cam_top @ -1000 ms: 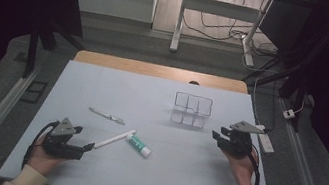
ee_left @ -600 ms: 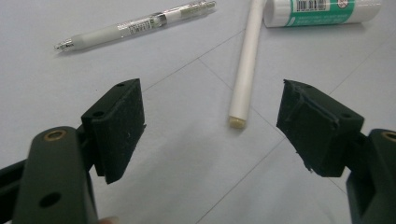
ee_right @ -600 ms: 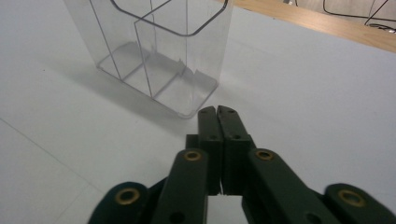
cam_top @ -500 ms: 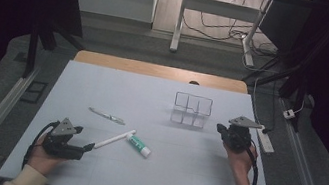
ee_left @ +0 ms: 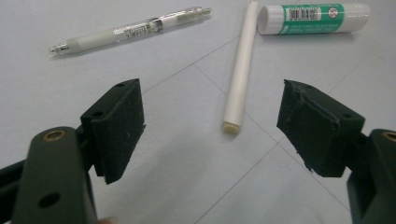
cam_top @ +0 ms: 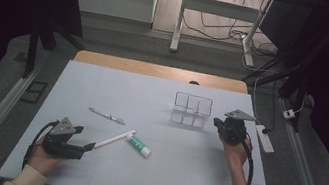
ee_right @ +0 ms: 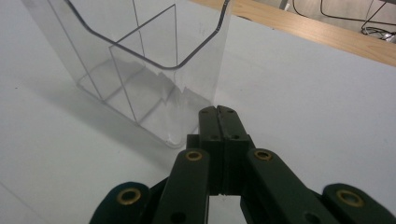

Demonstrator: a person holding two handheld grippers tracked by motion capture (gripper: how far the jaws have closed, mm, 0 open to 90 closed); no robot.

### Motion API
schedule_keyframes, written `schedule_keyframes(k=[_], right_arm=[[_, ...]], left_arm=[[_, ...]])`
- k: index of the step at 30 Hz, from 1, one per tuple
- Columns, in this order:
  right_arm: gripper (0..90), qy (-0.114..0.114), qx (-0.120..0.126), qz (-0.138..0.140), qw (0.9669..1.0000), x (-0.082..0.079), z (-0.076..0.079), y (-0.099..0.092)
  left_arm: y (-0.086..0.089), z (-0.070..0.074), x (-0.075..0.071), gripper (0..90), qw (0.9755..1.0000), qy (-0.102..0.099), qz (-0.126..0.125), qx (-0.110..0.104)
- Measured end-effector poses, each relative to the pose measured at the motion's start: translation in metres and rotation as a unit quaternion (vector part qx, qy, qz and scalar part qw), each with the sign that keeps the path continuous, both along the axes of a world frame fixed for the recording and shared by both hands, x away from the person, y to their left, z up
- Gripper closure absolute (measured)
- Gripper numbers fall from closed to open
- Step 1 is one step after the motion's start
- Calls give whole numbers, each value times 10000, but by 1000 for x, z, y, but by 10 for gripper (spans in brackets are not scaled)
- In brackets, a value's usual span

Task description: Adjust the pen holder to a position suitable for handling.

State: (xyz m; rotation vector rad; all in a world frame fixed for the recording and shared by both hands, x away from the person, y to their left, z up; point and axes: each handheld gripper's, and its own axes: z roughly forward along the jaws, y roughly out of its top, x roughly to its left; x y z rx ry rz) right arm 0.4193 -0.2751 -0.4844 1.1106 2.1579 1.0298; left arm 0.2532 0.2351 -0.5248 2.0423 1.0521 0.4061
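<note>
Left gripper (ee_left: 212,126), seen in its own view: the two black jaws stand wide apart with nothing between them, their dark foam pads (ee_left: 122,123) facing each other above the pale table (ee_left: 177,186). Just beyond the gap lies a white stick-shaped pen or marker (ee_left: 240,67), its near end toward the jaws. At its far end, and touching or nearly touching it, a green-and-white glue stick (ee_left: 313,17) lies on its side. A clear-barrelled ballpoint pen (ee_left: 130,30) lies apart from both, on the far left of this view.

In the high view the left gripper (cam_top: 87,146) sits low over the table's near left part, held by the person's left hand (cam_top: 43,156); its jaws point toward the white stick (cam_top: 115,139), which runs diagonally up to the glue stick (cam_top: 139,145). The ballpoint pen (cam_top: 107,116) lies farther back, well clear of both.

Right gripper (ee_right: 218,114), seen in its own view: the jaws are pressed fully together, empty, with their tips just beside the lower near corner of a clear plastic divided organizer (ee_right: 140,70); whether they touch its wall cannot be told.

In the high view the right gripper (cam_top: 220,124), held by the right hand (cam_top: 235,150), is immediately to the right of the organizer (cam_top: 192,110), which stands upright on the table (cam_top: 188,177). A white power strip (cam_top: 264,138) lies beyond the table's right edge.
</note>
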Motion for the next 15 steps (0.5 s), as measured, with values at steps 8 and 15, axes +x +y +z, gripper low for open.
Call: schedule_keyframes(k=[8,15], right_arm=[[889,-64,15,26,10000,7,-3,3],[889,-43,-14,107,9999,11,-5,11]], left_arm=[[0,0,0,229,10000,1,-10,40],[-1,-1,0,229,10000,-2,-16,68]])
